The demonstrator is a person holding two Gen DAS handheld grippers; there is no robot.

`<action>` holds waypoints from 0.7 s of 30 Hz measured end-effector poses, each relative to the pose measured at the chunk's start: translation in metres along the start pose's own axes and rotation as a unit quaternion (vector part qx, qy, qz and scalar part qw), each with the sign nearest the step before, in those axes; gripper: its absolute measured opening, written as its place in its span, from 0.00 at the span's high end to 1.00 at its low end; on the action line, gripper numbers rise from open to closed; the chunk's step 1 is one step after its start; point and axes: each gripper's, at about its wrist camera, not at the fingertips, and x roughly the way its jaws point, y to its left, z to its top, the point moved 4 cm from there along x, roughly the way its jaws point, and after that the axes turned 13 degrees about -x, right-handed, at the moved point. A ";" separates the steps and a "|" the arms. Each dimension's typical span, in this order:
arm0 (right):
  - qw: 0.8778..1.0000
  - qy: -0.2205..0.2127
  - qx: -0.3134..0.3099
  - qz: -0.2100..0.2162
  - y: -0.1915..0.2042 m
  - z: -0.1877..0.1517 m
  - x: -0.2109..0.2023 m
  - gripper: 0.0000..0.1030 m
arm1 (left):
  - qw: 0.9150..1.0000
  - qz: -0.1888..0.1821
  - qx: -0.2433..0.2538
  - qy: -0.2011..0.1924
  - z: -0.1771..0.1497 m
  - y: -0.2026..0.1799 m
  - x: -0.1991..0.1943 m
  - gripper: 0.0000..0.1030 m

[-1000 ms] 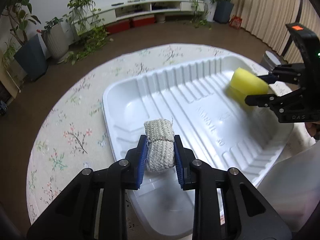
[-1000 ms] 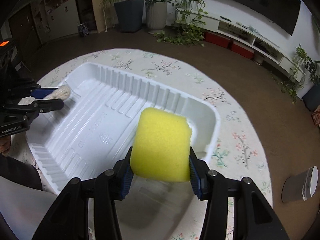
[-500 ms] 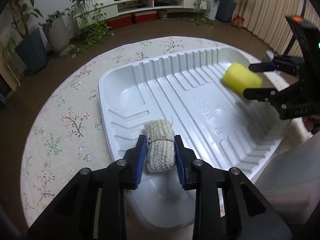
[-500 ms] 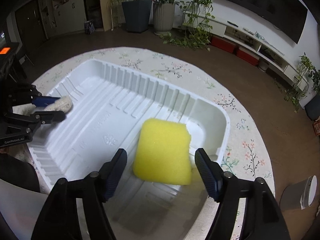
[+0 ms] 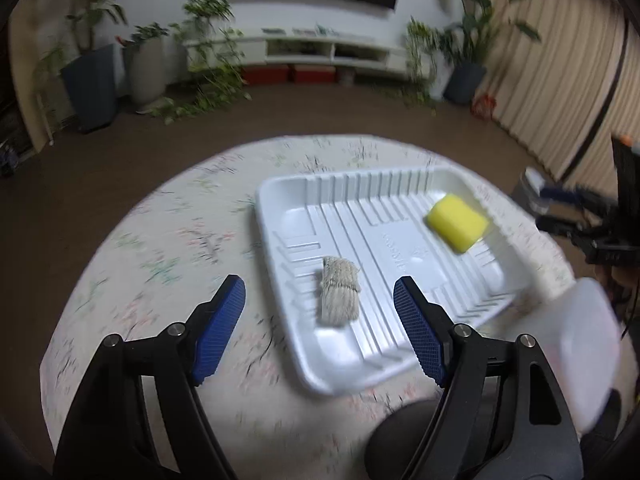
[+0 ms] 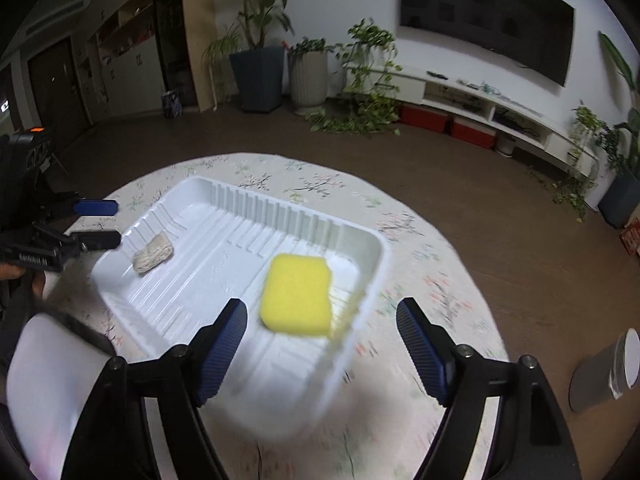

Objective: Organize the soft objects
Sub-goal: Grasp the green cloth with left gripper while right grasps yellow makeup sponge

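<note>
Inside the white tray (image 5: 296, 216), woven roll (image 5: 339, 297) and yellow sponge (image 6: 297, 294) lie well apart. Left gripper (image 5: 319, 329) and right gripper (image 6: 320, 347), jaws just opened, stand spread, gripping nothing.

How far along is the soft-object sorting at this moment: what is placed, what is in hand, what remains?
Done: the woven cloth roll and the yellow sponge both lie inside the white tray, near opposite ends. In hand: nothing; the left gripper and right gripper have just been opening, and both stand open, clear of the items. Left: no other loose soft object shows on the floral tablecloth, so this placement looks finished.
</note>
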 end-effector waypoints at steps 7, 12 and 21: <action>0.998 -0.034 0.050 0.004 0.018 -0.060 -0.081 0.20 | 0.997 0.004 -0.050 -0.053 -0.061 0.013 -0.085 0.27; 0.994 -0.031 0.100 0.017 0.046 -0.114 -0.121 0.20 | 0.995 -0.009 -0.066 -0.080 -0.122 -0.002 -0.132 0.26; 0.990 -0.003 0.139 0.034 0.134 -0.190 -0.149 0.20 | 0.995 -0.040 -0.056 -0.078 -0.232 -0.060 -0.165 0.26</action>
